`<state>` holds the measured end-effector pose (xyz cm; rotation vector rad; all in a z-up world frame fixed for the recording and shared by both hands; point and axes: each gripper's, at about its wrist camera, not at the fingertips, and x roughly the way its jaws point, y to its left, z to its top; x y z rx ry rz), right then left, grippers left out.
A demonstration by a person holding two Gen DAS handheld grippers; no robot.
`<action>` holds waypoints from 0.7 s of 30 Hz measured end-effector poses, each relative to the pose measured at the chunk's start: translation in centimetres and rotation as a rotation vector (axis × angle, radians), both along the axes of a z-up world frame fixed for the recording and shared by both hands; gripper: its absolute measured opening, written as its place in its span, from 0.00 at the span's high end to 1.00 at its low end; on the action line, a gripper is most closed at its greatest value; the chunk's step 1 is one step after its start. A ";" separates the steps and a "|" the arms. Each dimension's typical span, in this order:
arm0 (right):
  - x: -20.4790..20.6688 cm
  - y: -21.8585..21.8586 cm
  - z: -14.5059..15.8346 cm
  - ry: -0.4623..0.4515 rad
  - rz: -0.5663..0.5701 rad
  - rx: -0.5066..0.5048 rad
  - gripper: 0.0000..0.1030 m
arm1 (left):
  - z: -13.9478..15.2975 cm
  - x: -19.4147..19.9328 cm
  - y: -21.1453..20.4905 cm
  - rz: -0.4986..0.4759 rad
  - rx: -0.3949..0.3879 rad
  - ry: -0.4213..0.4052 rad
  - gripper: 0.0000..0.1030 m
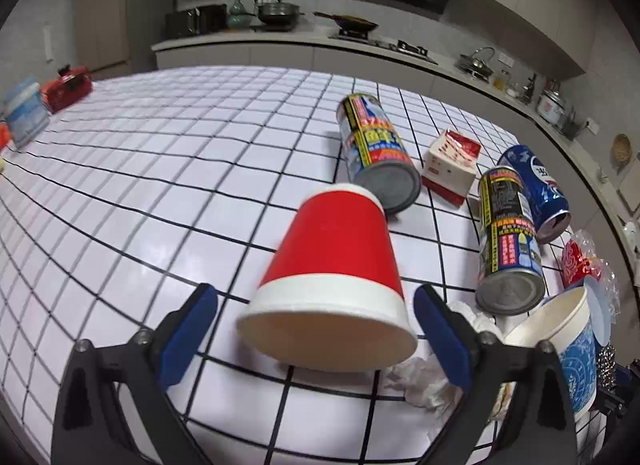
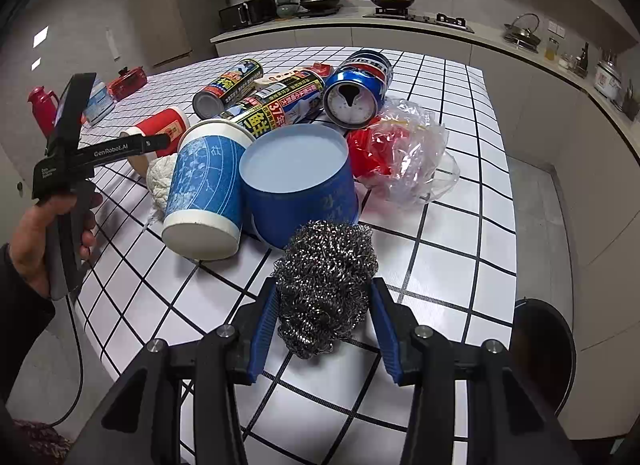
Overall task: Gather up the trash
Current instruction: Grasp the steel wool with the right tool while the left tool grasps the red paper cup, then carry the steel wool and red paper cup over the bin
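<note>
On the arm of my left gripper (image 2: 86, 121), seen from my right wrist camera, white lettering reads "GenRobot.AI"; the smaller print on its black body is too small for me to make out. The yellow-and-black can (image 2: 276, 103) lying behind the paper cups carries a large "37" on a red band beside Chinese characters. From my left wrist camera, the same make of can (image 1: 510, 241) shows blocks of print too blurred to read. The blue soda can's (image 2: 358, 85) logo lettering is not legible.
</note>
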<state>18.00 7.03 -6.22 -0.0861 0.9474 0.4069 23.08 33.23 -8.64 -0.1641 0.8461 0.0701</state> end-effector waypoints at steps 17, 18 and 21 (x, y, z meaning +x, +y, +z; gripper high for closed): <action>0.7 0.4 -0.1 -0.003 -0.037 0.004 0.53 | 0.5 -3.0 -1.0 0.018 -0.005 -0.048 0.34; 0.7 0.3 -0.1 -0.003 -0.037 0.005 0.53 | 0.6 -3.0 -0.9 0.021 -0.004 -0.049 0.34; 0.7 0.3 -0.1 -0.002 -0.042 0.006 0.53 | 0.6 -2.8 -0.9 0.019 -0.003 -0.047 0.34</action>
